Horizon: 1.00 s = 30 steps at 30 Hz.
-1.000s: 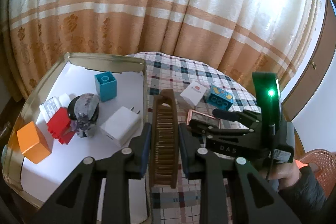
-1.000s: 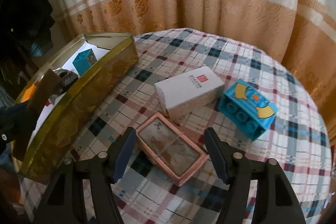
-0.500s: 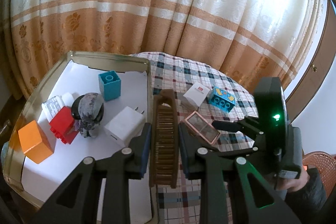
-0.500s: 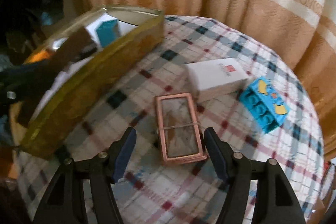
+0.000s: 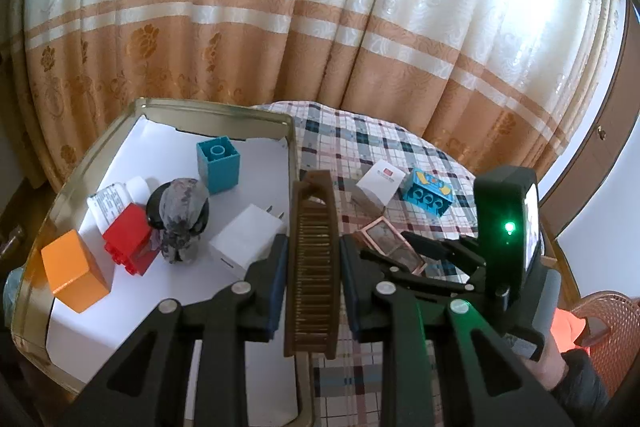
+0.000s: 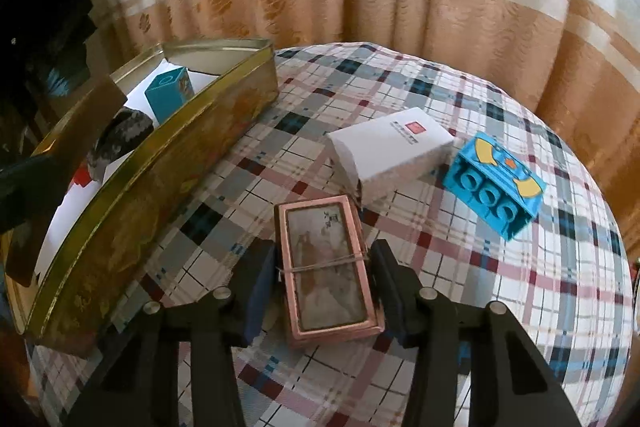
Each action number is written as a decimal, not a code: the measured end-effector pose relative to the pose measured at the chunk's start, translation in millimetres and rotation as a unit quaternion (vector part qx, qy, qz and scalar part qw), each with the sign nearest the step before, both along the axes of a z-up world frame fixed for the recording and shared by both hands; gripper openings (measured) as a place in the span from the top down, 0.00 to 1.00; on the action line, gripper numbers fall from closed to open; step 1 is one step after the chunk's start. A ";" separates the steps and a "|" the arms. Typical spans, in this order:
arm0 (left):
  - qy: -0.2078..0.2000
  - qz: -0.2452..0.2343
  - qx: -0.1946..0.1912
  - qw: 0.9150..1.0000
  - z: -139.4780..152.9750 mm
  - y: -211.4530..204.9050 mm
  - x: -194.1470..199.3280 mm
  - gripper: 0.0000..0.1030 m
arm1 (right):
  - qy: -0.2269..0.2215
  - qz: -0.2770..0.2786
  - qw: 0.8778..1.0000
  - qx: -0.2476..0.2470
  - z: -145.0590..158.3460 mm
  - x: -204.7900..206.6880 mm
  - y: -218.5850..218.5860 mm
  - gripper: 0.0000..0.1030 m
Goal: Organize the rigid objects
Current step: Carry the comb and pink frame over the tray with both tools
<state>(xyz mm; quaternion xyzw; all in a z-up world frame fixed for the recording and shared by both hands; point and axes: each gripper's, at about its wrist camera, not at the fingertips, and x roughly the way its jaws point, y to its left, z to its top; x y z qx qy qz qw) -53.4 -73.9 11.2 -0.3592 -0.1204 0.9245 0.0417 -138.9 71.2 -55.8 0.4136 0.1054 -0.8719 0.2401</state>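
My left gripper (image 5: 313, 247) is shut on a brown wooden comb (image 5: 314, 267), held upright over the right rim of the gold tin tray (image 5: 224, 111). On the plaid cloth lies a flat pink-framed case (image 6: 326, 263) with a rubber band round it. My right gripper (image 6: 324, 259) straddles it lengthwise. Its jaws are closing and the pads sit against the case's long sides. In the left wrist view the same pink-framed case (image 5: 390, 245) shows between the right gripper's fingers (image 5: 424, 247).
Inside the tray are a teal block (image 5: 218, 165), red brick (image 5: 130, 239), orange cube (image 5: 74, 275), white charger (image 5: 248, 243), grey figurine (image 5: 182, 219) and a small white tube (image 5: 114, 199). A white box (image 6: 390, 147) and a blue brick (image 6: 496, 187) lie beyond the case. Curtains hang behind.
The right gripper has swung round so the pink case lines up between its fingers, and its jaws have narrowed onto the case. The left gripper and comb have stayed still.
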 end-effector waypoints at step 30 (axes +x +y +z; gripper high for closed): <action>0.013 0.111 -0.066 0.992 14.0 -82.9 -6.2 0.77 | 0.068 -0.037 0.986 -0.147 93.6 25.7 -42.1 0.51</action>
